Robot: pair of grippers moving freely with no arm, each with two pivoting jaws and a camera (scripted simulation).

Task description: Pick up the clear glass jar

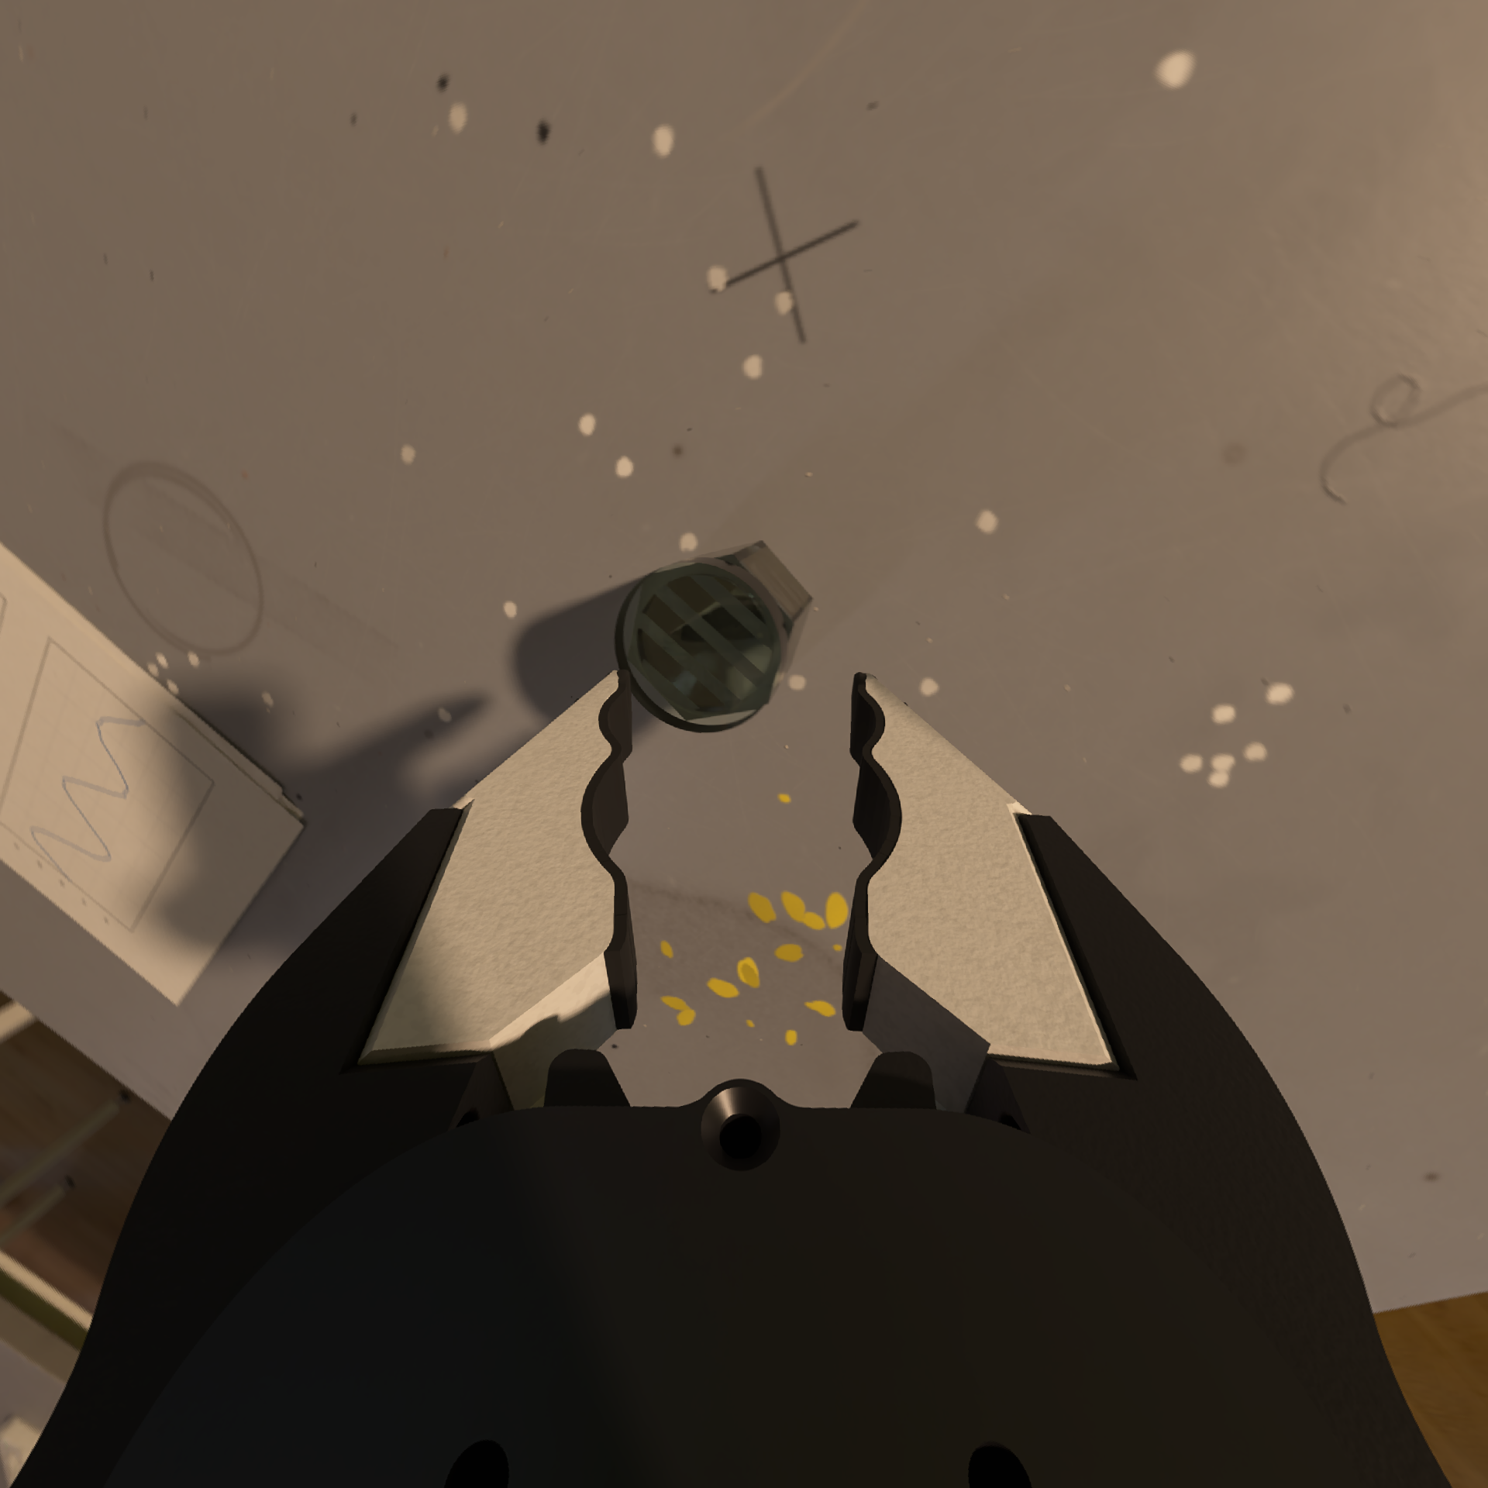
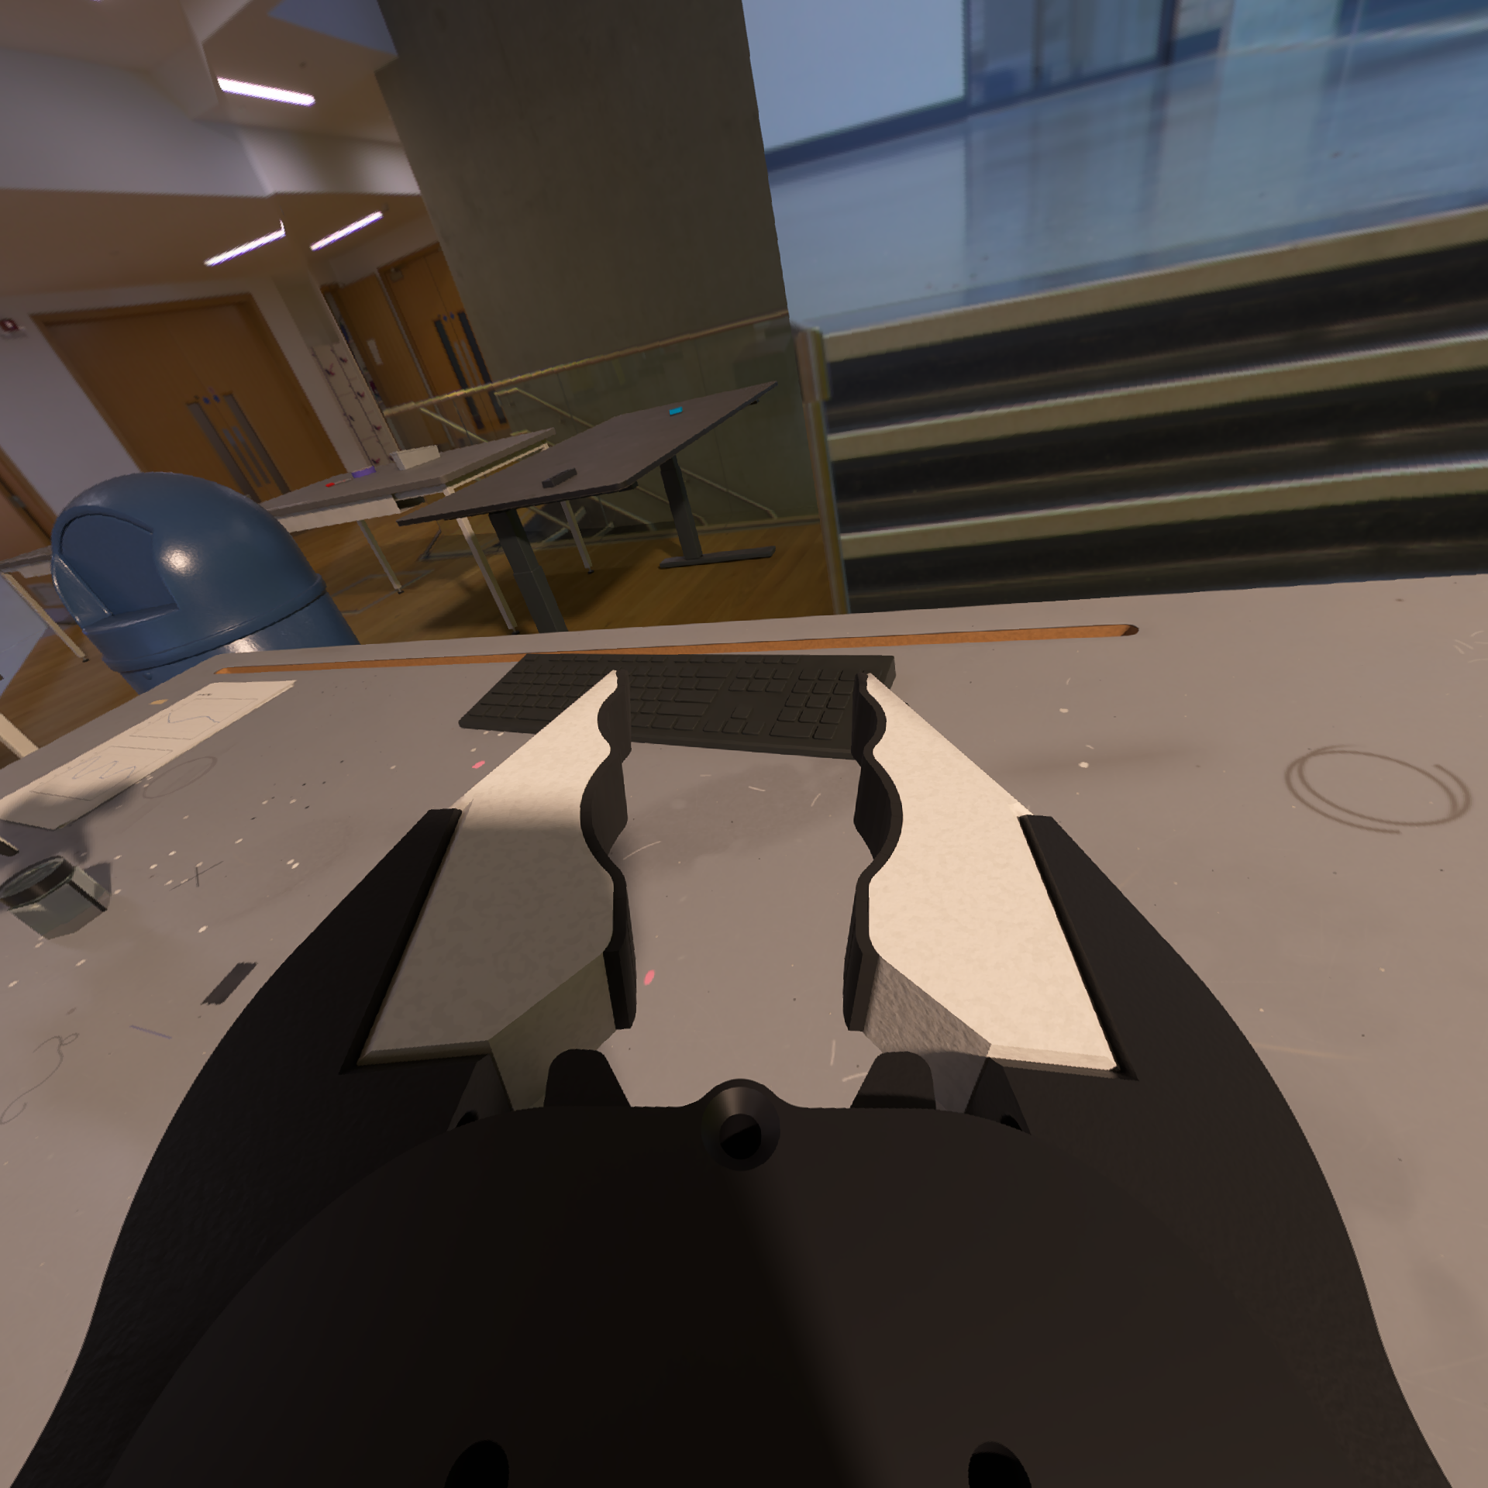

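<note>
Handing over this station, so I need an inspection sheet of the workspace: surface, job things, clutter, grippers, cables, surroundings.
Surface: grey tabletop, paint-speckled, with pencil marks.
Job's things: clear glass jar with a round lid, standing on the tabletop, ungripped.
Clutter: black keyboard; white paper sheet with a wavy line.
Grippers: left gripper open above the jar; right gripper open, empty, aimed at the keyboard.
Cables: nothing seen.
Surroundings: blue domed bin, dark desks, concrete pillar, stairs.

Grey paint-flecked table [image 1: 1047, 403], dark striped jar lid [image 1: 699, 648].
</note>
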